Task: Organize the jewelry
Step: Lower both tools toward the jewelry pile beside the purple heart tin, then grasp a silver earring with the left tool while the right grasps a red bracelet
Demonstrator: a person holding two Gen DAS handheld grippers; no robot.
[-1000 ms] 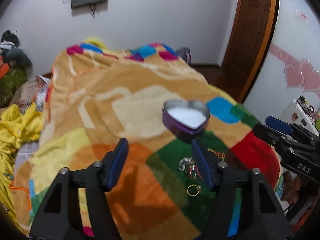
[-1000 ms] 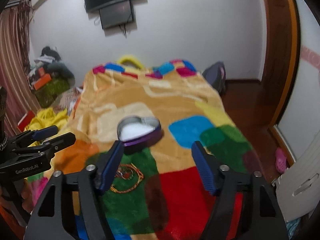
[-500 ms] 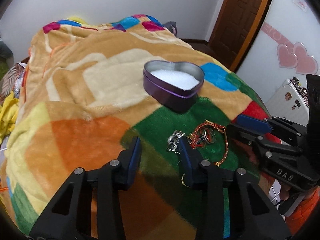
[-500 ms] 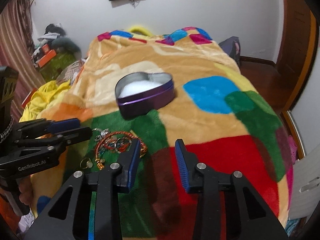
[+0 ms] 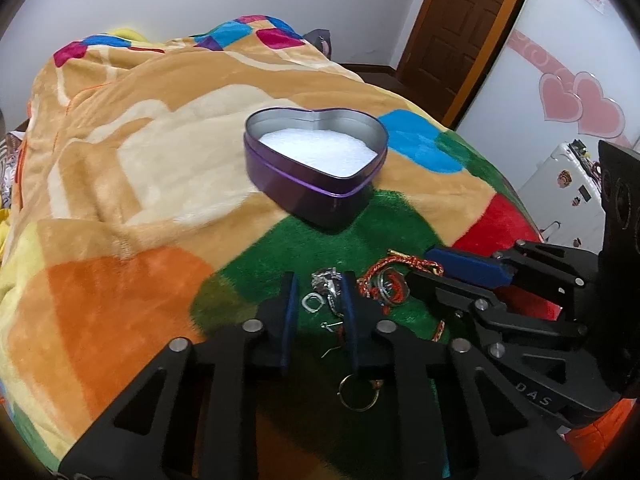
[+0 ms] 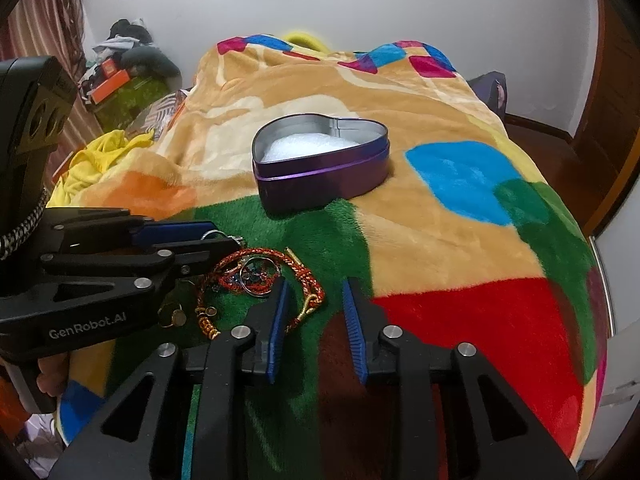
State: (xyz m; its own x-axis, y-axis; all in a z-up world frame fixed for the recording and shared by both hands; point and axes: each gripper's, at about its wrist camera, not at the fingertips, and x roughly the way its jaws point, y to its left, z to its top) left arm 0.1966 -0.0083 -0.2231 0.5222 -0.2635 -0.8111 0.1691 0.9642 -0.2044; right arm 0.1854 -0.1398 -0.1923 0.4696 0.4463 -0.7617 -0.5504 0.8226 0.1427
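I'm closing my left claw (image 5: 318, 304) around the silver trinkets (image 5: 326, 280) between its pads; right claw (image 6: 316, 312) closing too, nothing inside, heart tin (image 5: 316, 168) ahead waiting open.

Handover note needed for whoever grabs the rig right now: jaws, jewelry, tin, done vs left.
Left gripper: jaws closing around the silver jewelry on the green patch of the blanket; pads not clearly pressing yet.
Right gripper: jaws closing, only blanket between them; the red-orange braided bracelet lies just beside its left finger.
Gold ring sits nearer the left camera.
Heart-shaped purple tin: open, white padding inside, no jewelry in it.
Done: nothing stowed. Left: every piece still needs moving into the tin.
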